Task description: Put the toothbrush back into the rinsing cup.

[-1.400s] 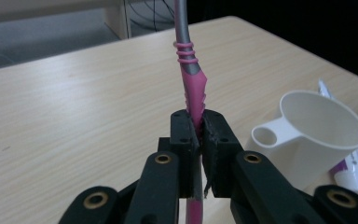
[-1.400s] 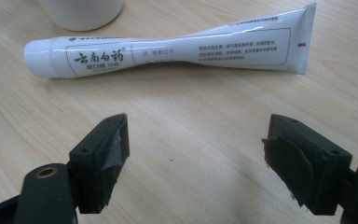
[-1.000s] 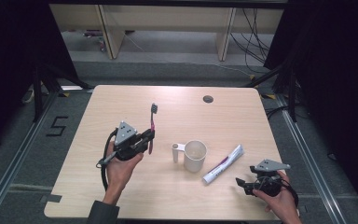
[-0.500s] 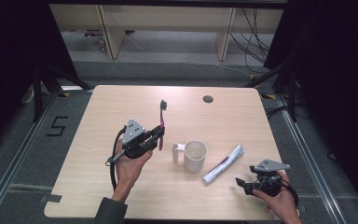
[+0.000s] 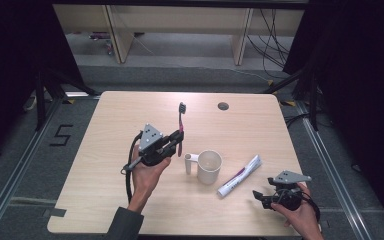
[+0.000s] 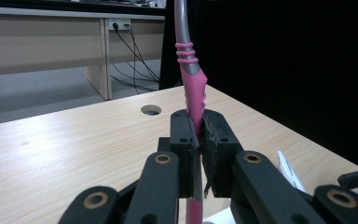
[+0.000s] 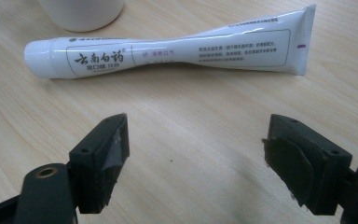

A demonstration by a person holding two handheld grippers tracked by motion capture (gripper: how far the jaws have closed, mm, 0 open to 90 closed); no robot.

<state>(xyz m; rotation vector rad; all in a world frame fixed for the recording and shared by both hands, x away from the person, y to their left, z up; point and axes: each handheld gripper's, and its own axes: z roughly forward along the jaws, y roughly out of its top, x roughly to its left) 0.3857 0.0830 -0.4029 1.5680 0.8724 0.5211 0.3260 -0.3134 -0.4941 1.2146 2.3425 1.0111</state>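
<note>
Two grippers at work: the left gripper [image 5: 176, 142], left of centre, pinches the toothbrush [image 5: 180, 127] upright above the tabletop [image 5: 260, 120], beside the cup [image 5: 209, 166]. Next, I judge: lower it in, handle first. Lower right, the right gripper [image 5: 261, 195] stands spread near the toothpaste [image 5: 240, 175].

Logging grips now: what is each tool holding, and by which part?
Left tool: pink-and-grey plastic toothbrush, clamped by its pink handle, bristles up. Right tool: nothing, open.
</note>
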